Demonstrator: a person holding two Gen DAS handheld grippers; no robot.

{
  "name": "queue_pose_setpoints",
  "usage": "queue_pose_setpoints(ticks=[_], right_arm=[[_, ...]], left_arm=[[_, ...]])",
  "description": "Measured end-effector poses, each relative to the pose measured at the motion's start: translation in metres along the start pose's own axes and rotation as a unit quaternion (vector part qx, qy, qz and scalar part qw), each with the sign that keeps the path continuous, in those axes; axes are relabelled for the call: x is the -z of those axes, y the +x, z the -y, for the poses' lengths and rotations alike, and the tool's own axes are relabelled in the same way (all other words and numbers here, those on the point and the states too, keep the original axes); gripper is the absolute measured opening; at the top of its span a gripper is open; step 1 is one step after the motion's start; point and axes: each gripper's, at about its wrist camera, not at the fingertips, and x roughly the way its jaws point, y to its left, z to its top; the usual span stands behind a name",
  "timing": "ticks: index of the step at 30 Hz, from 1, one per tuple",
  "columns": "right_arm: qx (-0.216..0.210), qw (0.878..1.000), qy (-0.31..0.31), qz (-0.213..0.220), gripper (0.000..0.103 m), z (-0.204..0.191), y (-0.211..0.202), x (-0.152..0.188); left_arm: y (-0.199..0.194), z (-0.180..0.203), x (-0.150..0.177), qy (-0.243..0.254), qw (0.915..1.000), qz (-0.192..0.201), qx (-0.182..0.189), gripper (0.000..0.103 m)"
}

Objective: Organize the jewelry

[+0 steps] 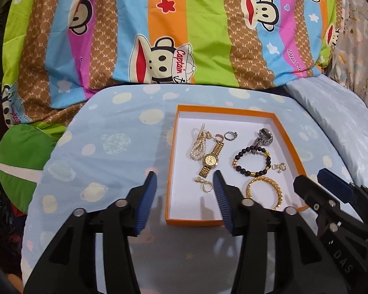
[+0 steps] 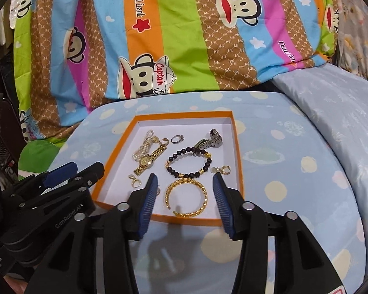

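Inside orange box (image 2: 238, 147) on bed: gold bangle (image 2: 187, 197) lying at 6 o'clock, beaded bracelet (image 2: 189, 163) behind. We are hovering both hand-held grippers, left (image 1: 185, 178) and right (image 2: 186, 180), wide open, empty. Bangle likely stiff, slippery; gripping across rim.

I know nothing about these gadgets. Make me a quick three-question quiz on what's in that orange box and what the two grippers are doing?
1. True or false: the gold bangle lies inside the orange box.
2. Which sits nearest the box's far wall? A) silver watch B) gold watch C) beaded bracelet
3. Fill in: both the left gripper and right gripper are ____ and hold nothing.

Key: 1 true; 2 A; 3 open.
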Motion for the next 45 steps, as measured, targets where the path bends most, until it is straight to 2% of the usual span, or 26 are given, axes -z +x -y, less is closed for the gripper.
queue_pose_setpoints(ticks=[1,6,10,32,45], right_arm=[[0.0,1.0,0.001,0.002,0.052,-0.001,-0.004,0.001],[0.019,1.0,-0.001,0.007,0.054,-0.005,-0.015,0.005],[0.03,1.0,0.008,0.007,0.061,-0.002,-0.02,0.008],[0.044,0.999,0.013,-0.016,0.064,-0.001,-0.019,0.025],[0.046,0.999,0.009,-0.021,0.064,-0.003,-0.017,0.029]], left_arm=[[-0.004,0.001,0.0,-0.001,1.0,0.002,-0.001,0.057],[-0.016,0.003,0.001,0.001,0.9997,0.007,-0.022,0.065],[-0.02,0.001,0.004,-0.005,0.9994,0.008,-0.034,0.075],[-0.017,-0.001,0.021,-0.008,0.9986,-0.029,-0.044,0.076],[-0.017,0.002,0.023,0.008,0.9975,-0.021,-0.067,0.076]])
